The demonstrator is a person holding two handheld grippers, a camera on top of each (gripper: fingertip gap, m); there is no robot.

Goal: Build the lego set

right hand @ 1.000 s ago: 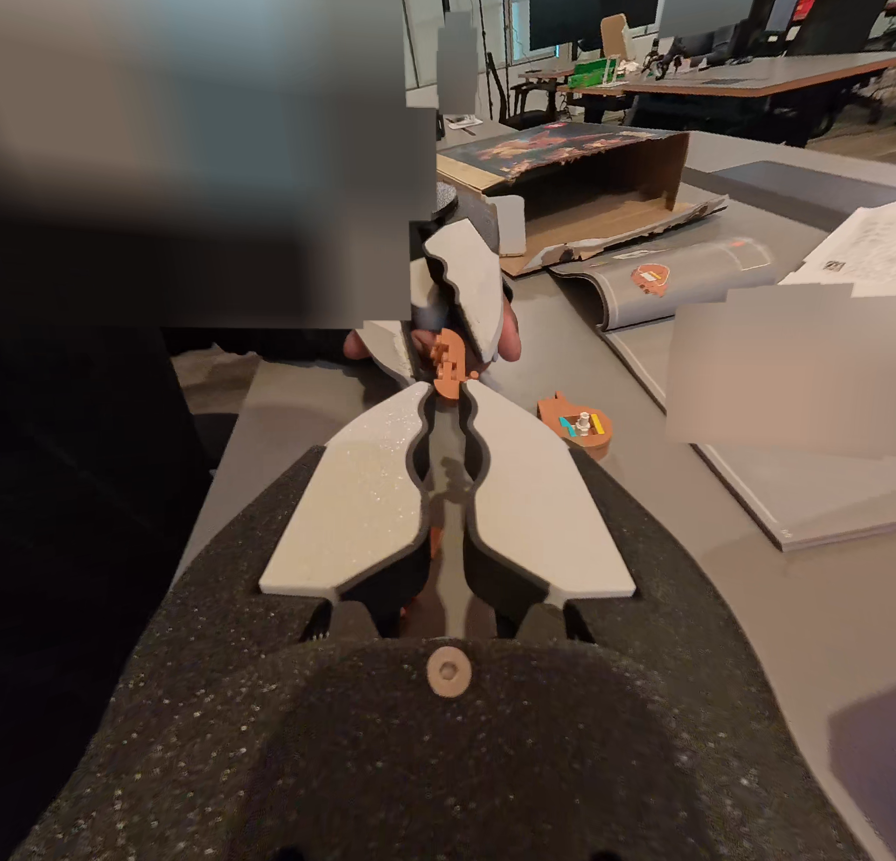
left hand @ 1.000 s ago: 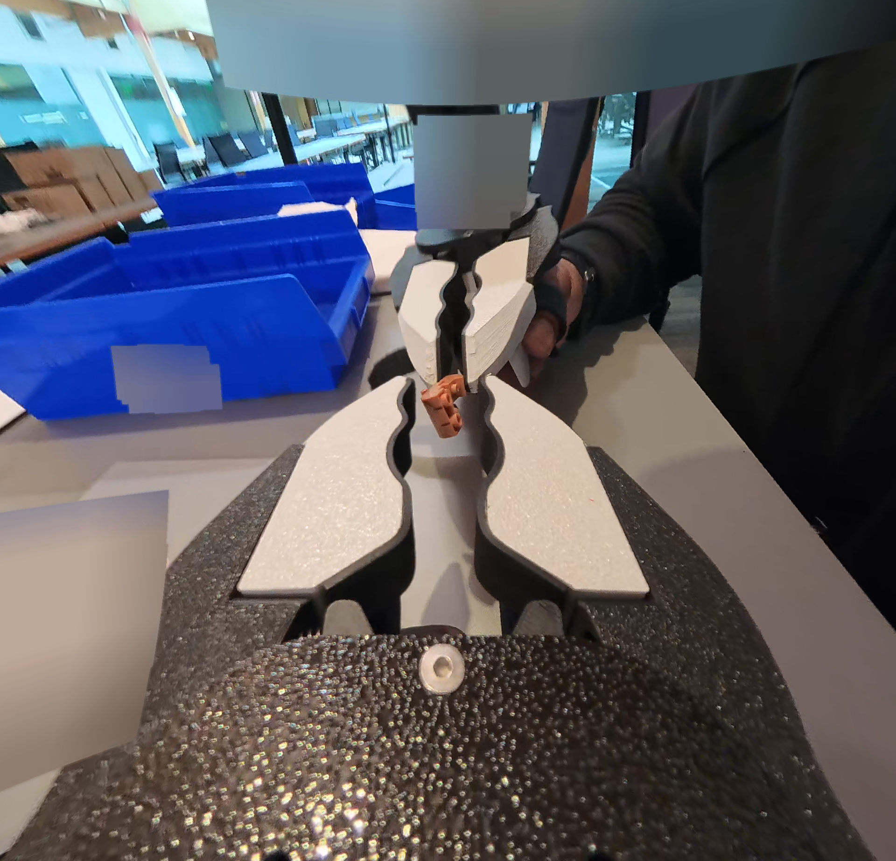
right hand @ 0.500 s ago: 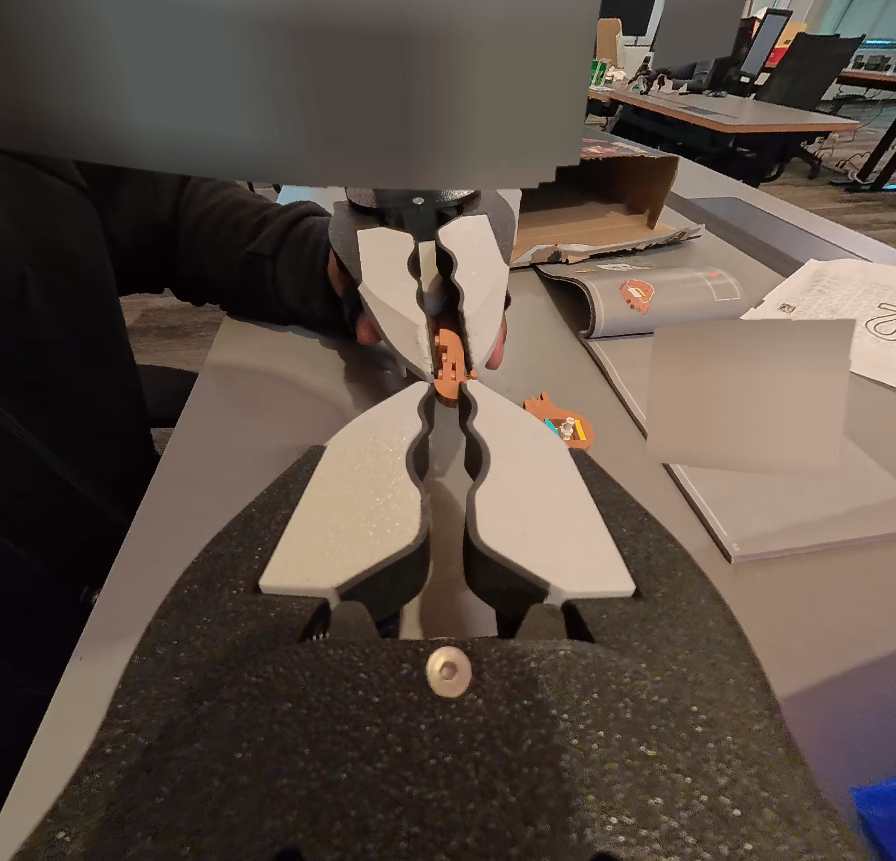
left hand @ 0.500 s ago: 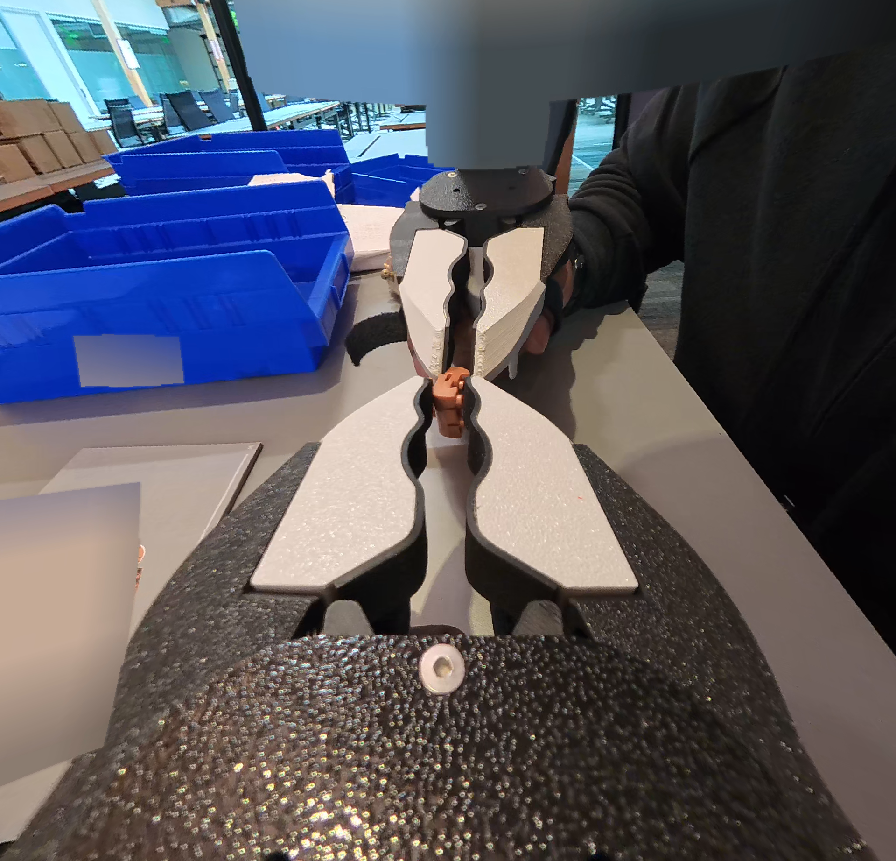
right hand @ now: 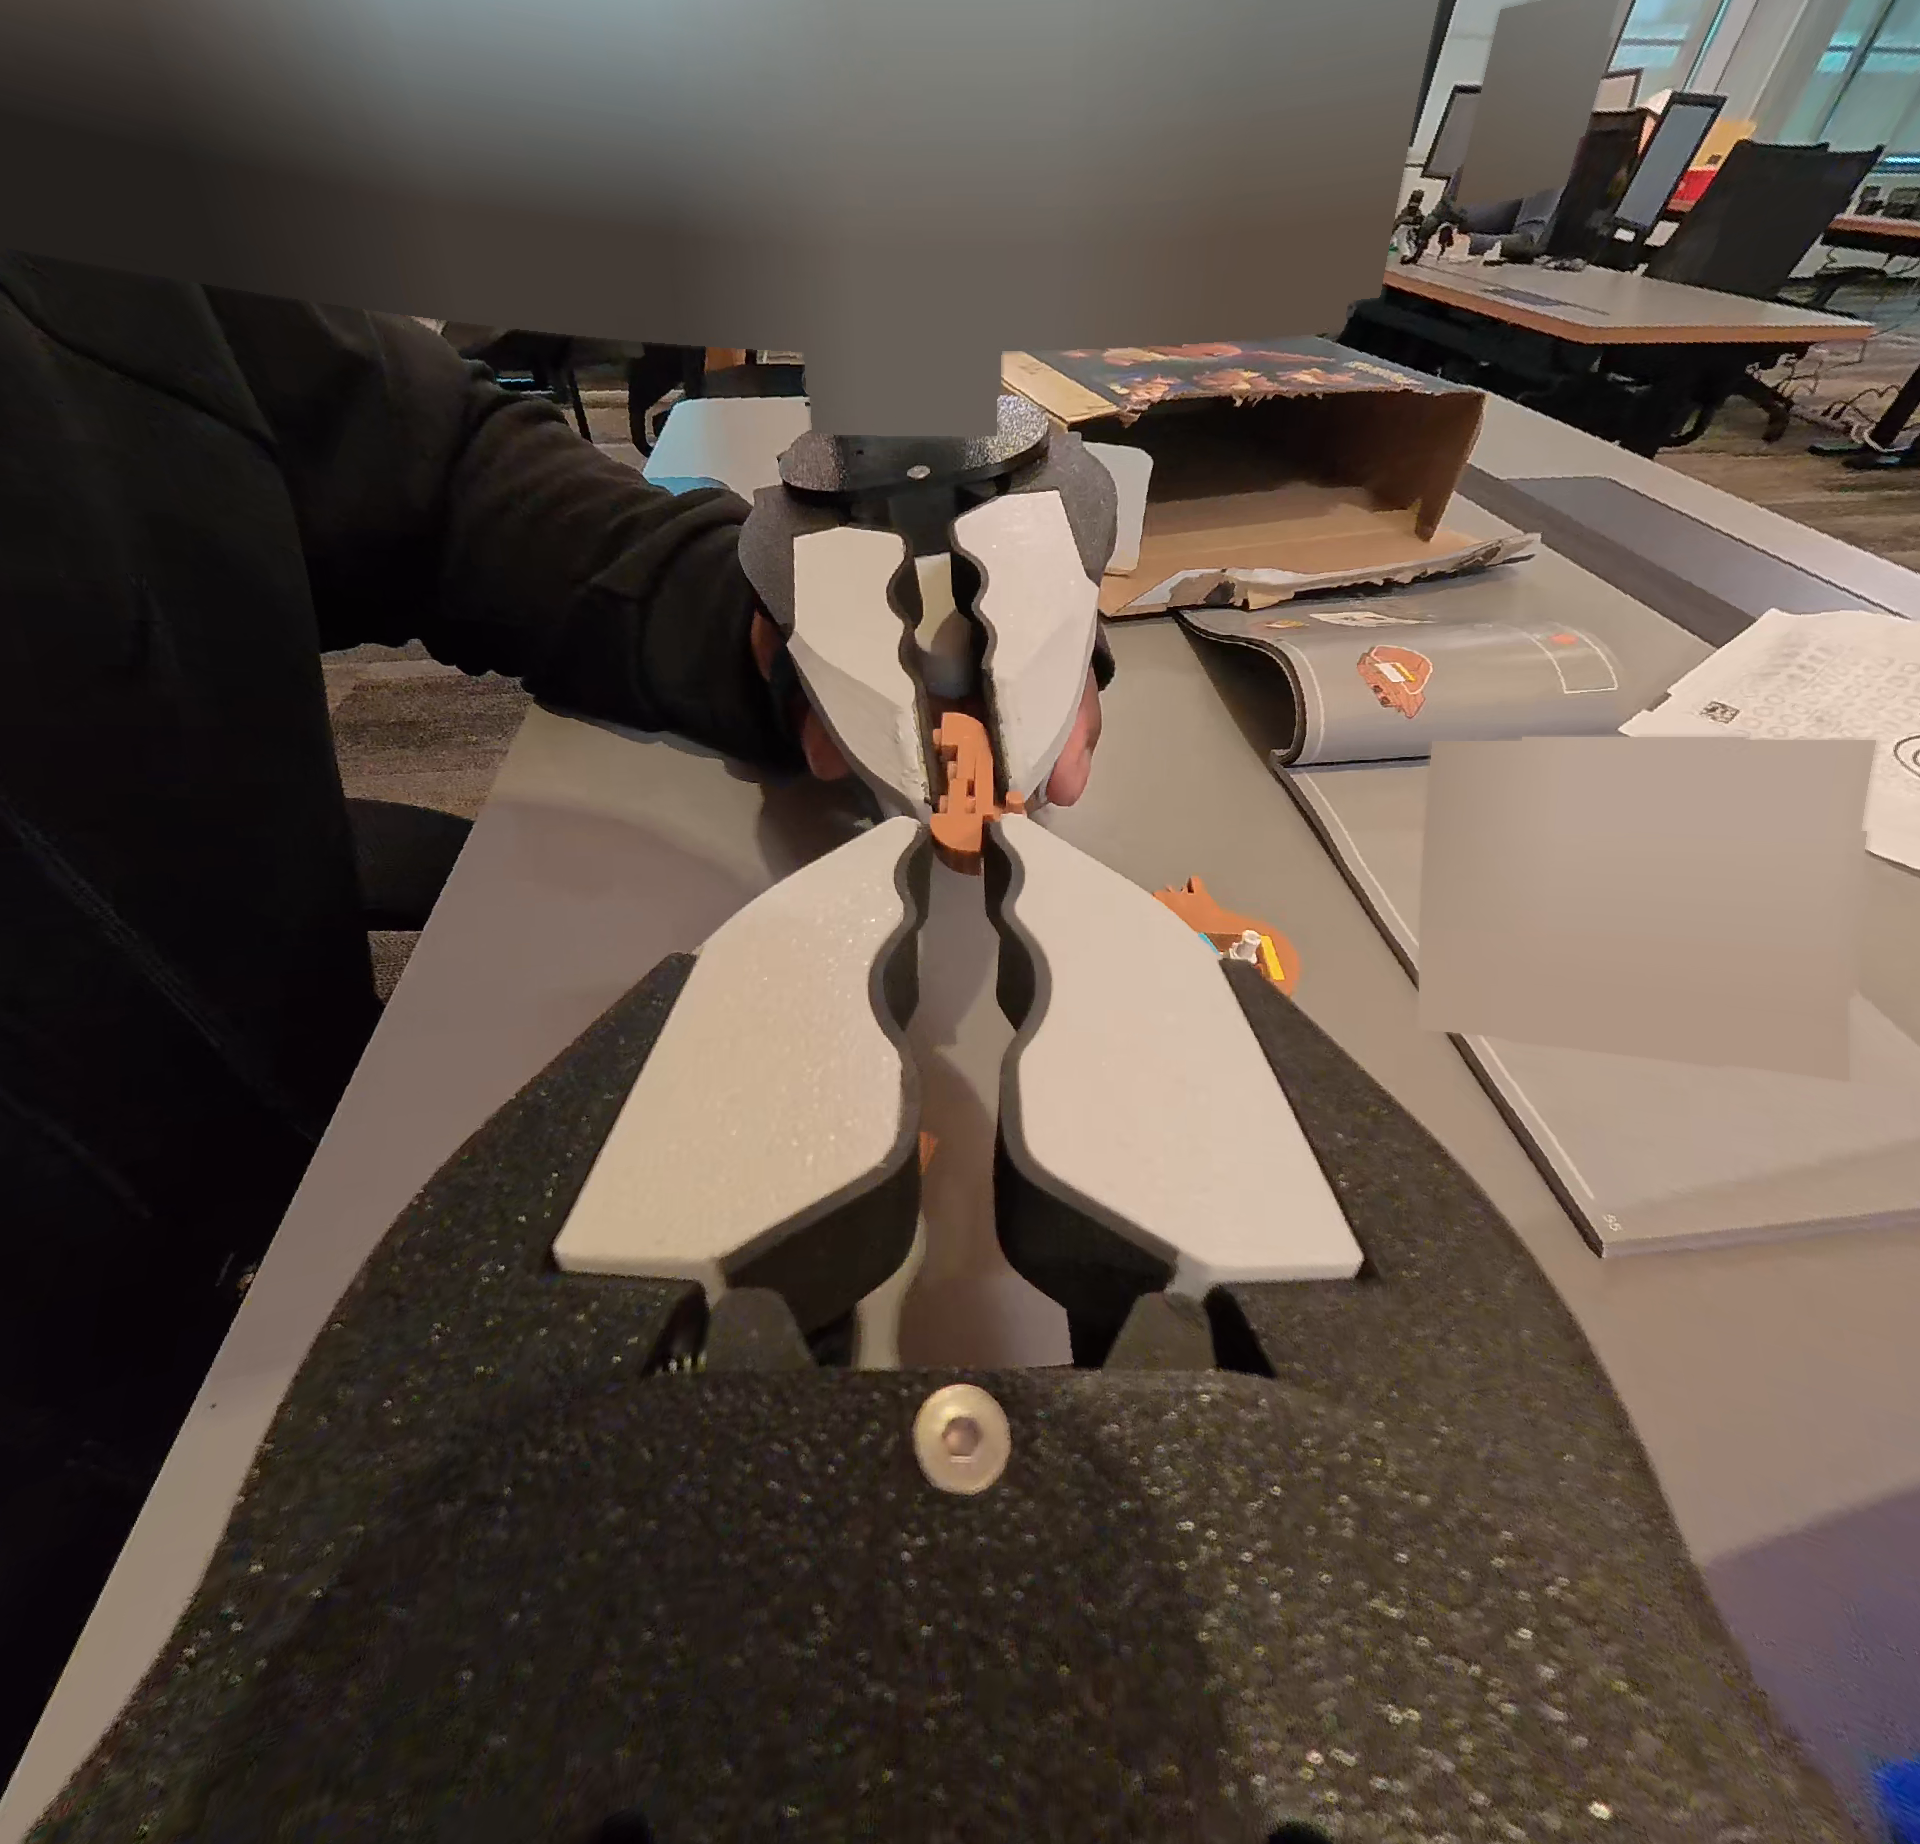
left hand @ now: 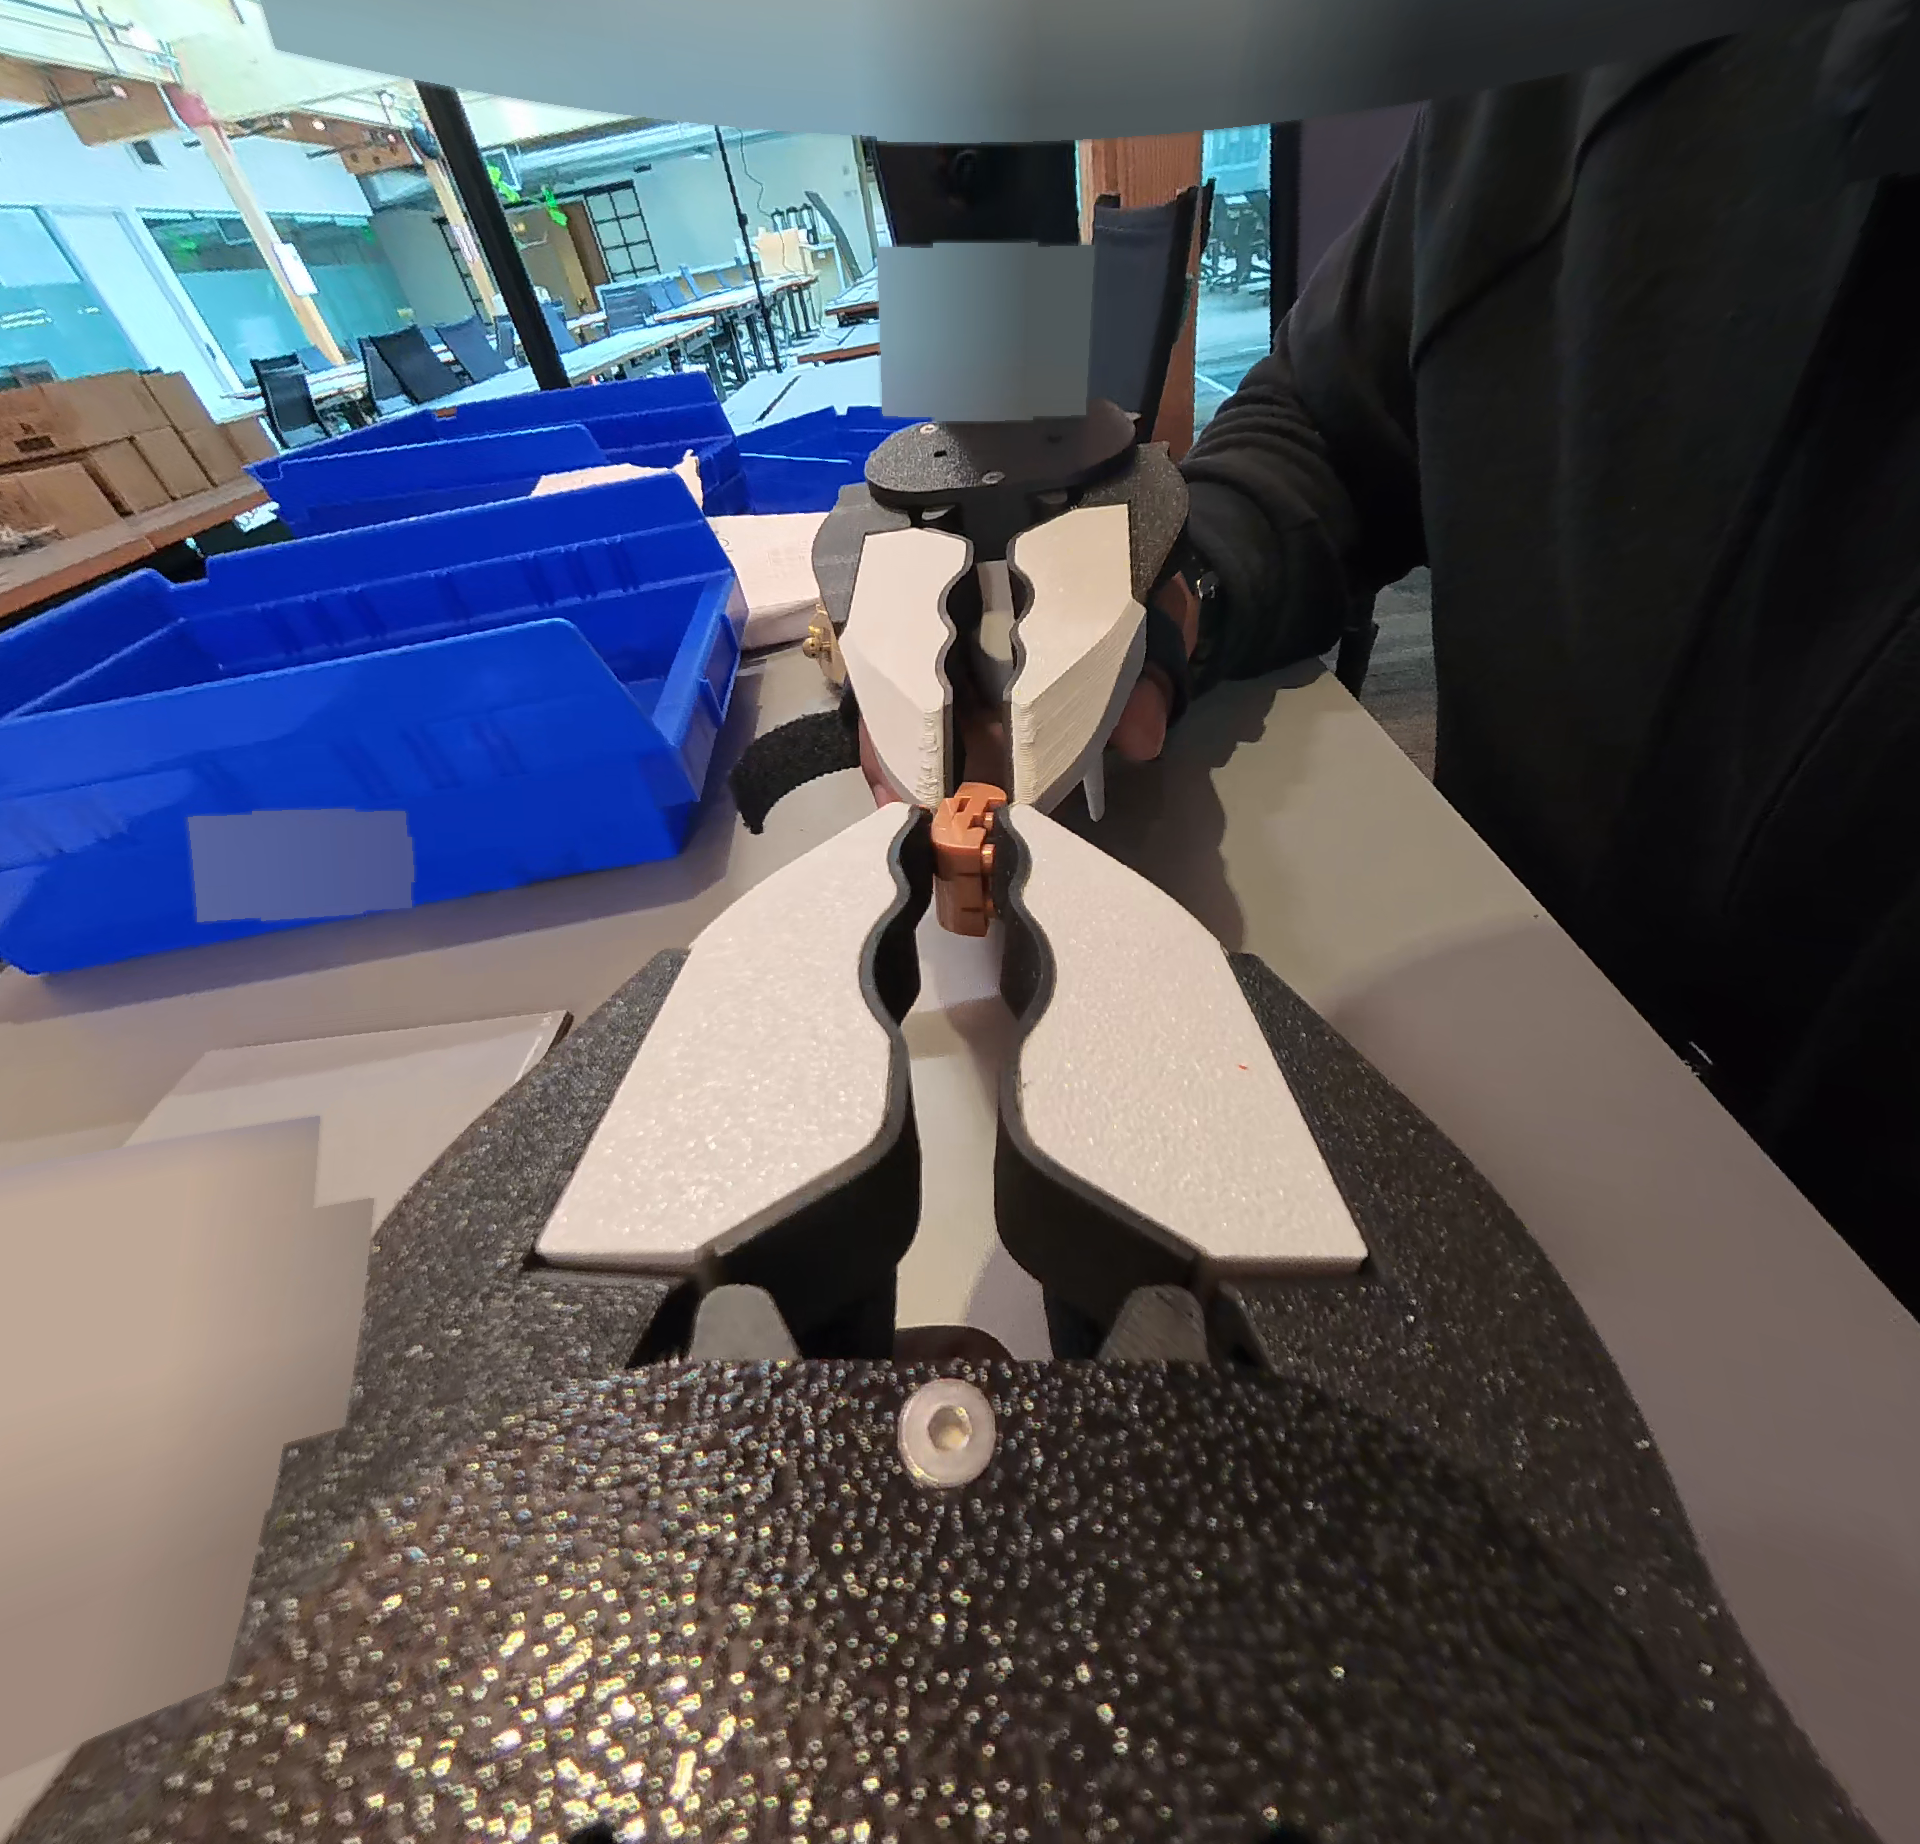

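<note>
Quick headcount from where I'm standing: two grippers, the left gripper [left hand: 961, 864] and the right gripper [right hand: 961, 838], nose to nose. One small orange brick piece [left hand: 964, 859] pinched between them, both sets of fingers closed on it. One more orange brick build [right hand: 1236, 937] sitting on the worktop [right hand: 540, 859]. Blue bins [left hand: 395, 714]: I count at least three, maybe more stacked behind. One torn cardboard box [right hand: 1288, 485], one open booklet [right hand: 1455, 682], a printed sheet [right hand: 1808, 682] or two off to the side. One person in a black sleeve [left hand: 1351, 464].
</note>
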